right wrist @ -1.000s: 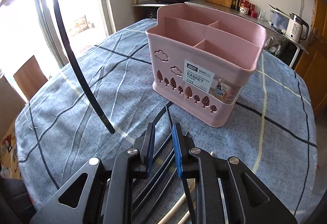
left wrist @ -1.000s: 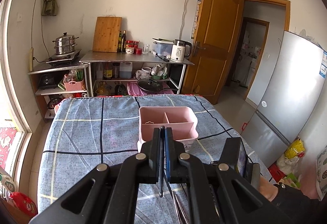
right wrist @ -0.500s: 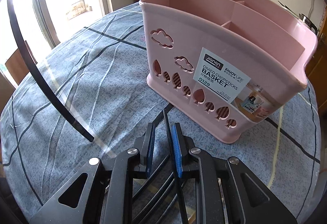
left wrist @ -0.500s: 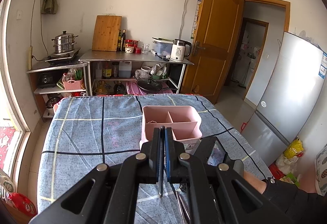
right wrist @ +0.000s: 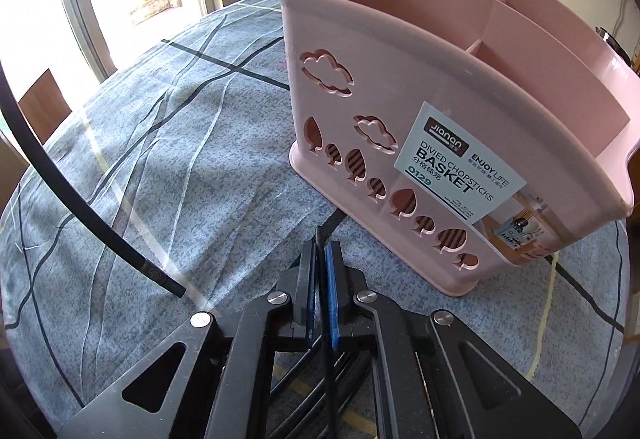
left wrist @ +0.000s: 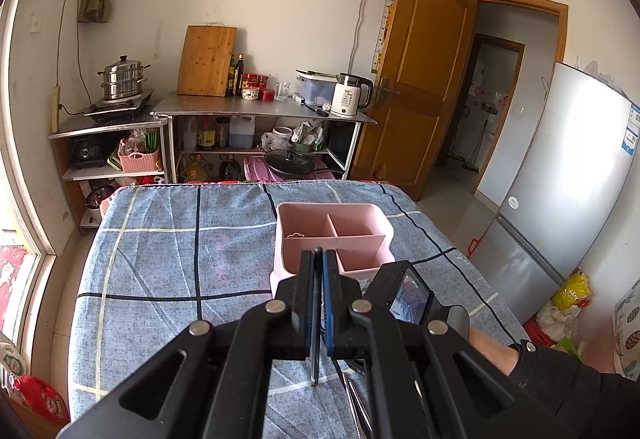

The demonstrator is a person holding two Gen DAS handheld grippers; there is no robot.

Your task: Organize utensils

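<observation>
Claws both clamp thin dark sticks, probably chopsticks (right wrist: 320, 239), beside pink basket (right wrist: 460, 87).

Black claw (right wrist: 320, 259) — blue pads (right wrist: 331, 303), silver screws, dark sleeve (left wrist: 560, 379).

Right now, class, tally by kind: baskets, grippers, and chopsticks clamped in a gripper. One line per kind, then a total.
pink basket: 1
Grippers: 2, the left gripper and the right gripper
Clamped chopsticks: 2, the left chopstick and the right chopstick
Total: 5
Loose utensils under the right gripper are too hidden to count.
</observation>
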